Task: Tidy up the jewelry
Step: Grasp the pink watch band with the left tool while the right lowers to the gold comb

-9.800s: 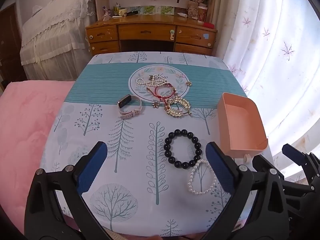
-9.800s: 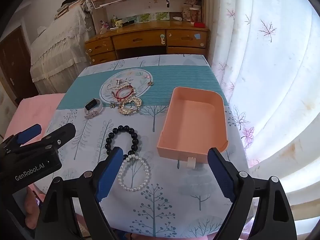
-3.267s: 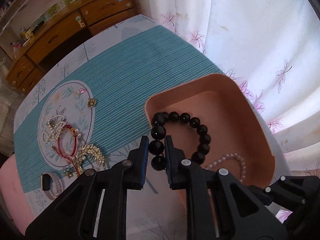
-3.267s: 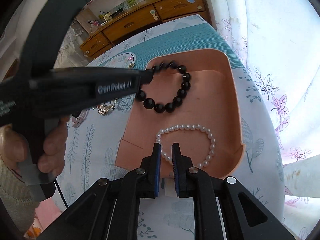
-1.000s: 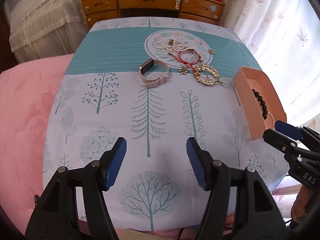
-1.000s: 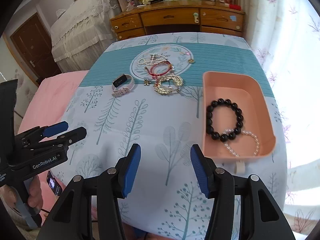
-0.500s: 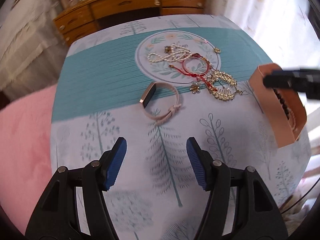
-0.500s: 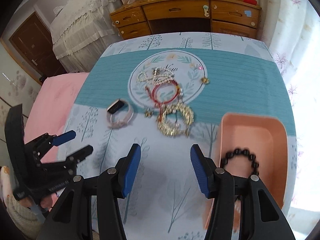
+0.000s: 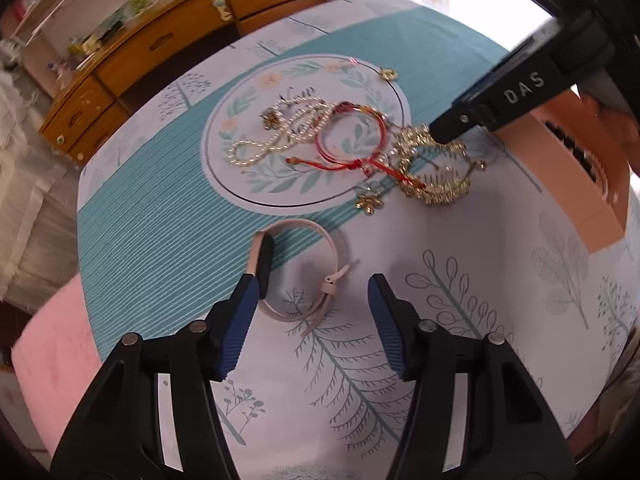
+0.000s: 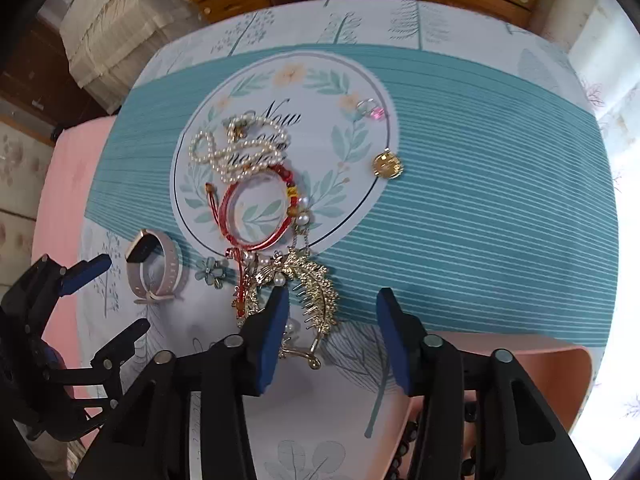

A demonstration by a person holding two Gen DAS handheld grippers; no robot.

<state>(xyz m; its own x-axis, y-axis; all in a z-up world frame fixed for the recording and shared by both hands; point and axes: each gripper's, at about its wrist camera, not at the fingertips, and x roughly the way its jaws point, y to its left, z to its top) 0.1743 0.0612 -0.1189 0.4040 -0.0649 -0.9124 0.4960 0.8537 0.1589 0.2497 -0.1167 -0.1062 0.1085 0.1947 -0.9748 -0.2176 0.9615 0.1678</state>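
Observation:
My left gripper (image 9: 310, 300) is open, low over the table, its fingertips either side of a pink wristband with a black face (image 9: 298, 264). My right gripper (image 10: 330, 312) is open just above a gold leaf hair comb (image 10: 308, 284), which also shows in the left wrist view (image 9: 436, 176). A red cord bracelet (image 10: 256, 212), a pearl strand (image 10: 240, 152), a small flower charm (image 10: 212, 272), a gold pendant (image 10: 386, 166) and a pink-stone ring (image 10: 370, 108) lie on the tablecloth. The pink tray (image 9: 560, 176) holds a black bead bracelet (image 9: 572, 148).
The table has a tree-print cloth with a teal band (image 10: 480, 200). A wooden desk with drawers (image 9: 160, 48) stands beyond it. A pink bed cover (image 9: 52, 340) lies to the left. A bright curtain (image 10: 608, 40) hangs on the right.
Both grippers have moved in closer and lower over the jewelry. The left one now brackets the wristband; the right one hovers at the gold comb. Both stay open.

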